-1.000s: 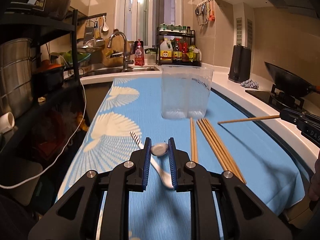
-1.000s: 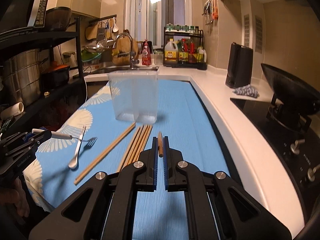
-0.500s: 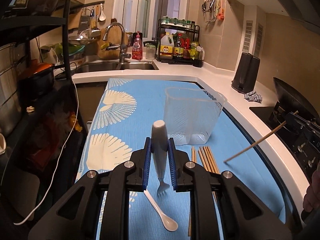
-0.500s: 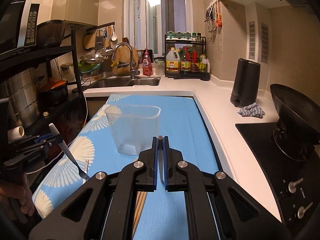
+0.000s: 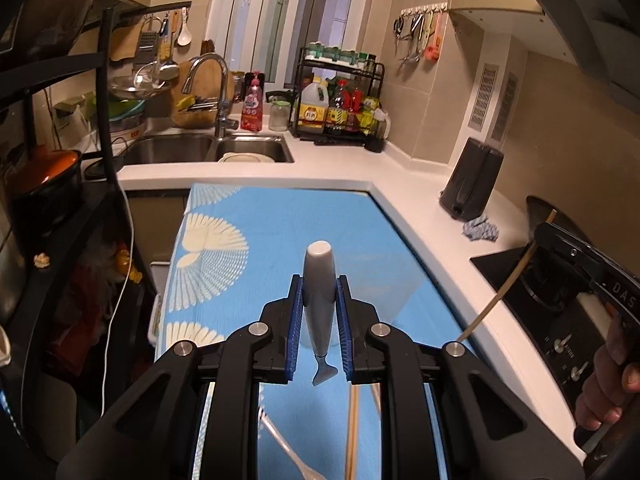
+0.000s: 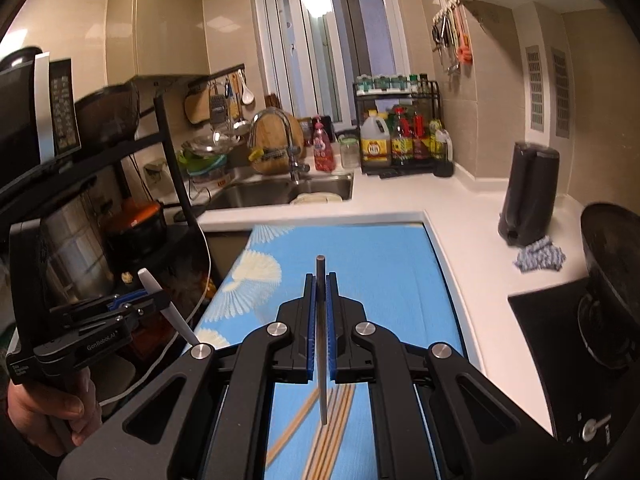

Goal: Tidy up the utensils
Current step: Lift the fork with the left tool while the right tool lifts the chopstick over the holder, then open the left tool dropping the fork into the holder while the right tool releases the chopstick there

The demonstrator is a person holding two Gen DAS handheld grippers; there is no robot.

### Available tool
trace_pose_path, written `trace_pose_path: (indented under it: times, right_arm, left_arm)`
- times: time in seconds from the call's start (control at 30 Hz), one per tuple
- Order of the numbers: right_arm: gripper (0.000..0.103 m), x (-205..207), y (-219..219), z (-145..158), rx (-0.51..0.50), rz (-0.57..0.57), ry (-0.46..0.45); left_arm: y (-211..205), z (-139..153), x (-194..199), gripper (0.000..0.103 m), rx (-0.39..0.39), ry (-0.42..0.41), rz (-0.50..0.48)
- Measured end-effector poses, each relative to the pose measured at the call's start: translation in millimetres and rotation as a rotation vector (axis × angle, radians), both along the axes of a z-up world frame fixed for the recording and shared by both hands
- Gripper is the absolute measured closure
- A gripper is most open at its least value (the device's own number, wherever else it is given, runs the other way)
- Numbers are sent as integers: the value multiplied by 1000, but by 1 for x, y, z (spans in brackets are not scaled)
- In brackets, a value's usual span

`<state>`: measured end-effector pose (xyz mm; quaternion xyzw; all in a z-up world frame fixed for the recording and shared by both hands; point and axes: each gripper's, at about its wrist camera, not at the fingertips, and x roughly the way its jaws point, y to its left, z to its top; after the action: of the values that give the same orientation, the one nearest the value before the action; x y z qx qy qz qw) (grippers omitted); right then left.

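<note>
L tool [image 5: 319, 312] clamped on a fork [image 5: 319, 300]: grey handle end sticks up past the blue pads [image 5: 295, 320], tines hang below, over the blue cloth [image 5: 248, 216] on the worktop [image 5: 432, 216]. R tool [image 6: 320, 316] nipped tight on one chopstick [image 6: 321, 344], held near upright, tip up past the pads, lower end hanging above the cloth. In L view the R tool [image 5: 560, 248] sits at right edge w/ the chopstick slanting down-left; a hand [image 5: 608, 388] grips its handle. In R view the L tool [image 6: 120, 304] is at left w/ fork handle slanted, a hand [image 6: 48, 412] under it. On the cloth: white spoon [image 5: 288, 452] and more chopsticks [image 6: 328, 432] lying close together, below both tools. A clear container [image 5: 384, 280] stands on the cloth, just beyond L tool, partly hidden. Sink [image 5: 208, 148] at far end.
</note>
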<state>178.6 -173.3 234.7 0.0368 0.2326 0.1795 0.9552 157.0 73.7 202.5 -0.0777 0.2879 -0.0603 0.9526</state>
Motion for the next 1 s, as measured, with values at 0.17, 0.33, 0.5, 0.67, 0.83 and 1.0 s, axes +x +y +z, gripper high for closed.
trace_pose_path:
  times: [0.17,0.33,0.5,0.67,0.83,1.0]
  right_arm:
    - [98,26,1,44,65,-27,-87]
    - [98,55,3,54,108,-72,-140]
    - [98,87,0,14,136,-115,-89]
    - [98,111,0,-37,133,-129,-2]
    - [94,122,-5,-80,148,-130,107]
    - [68,124,-8,-101,131,-145,175]
  left_arm:
    - [0,36,25,87,-38,-46,-42]
    - [-4,51,57,87,-39,-89,-52]
    - [-10,17,96,87,-60,-34,-67]
    - [-9,-37,122,87,-104,68,-77]
    - [-11,-68,129,86,-125,110,-73]
    - [-3,-78,130,68,-153,135,-36]
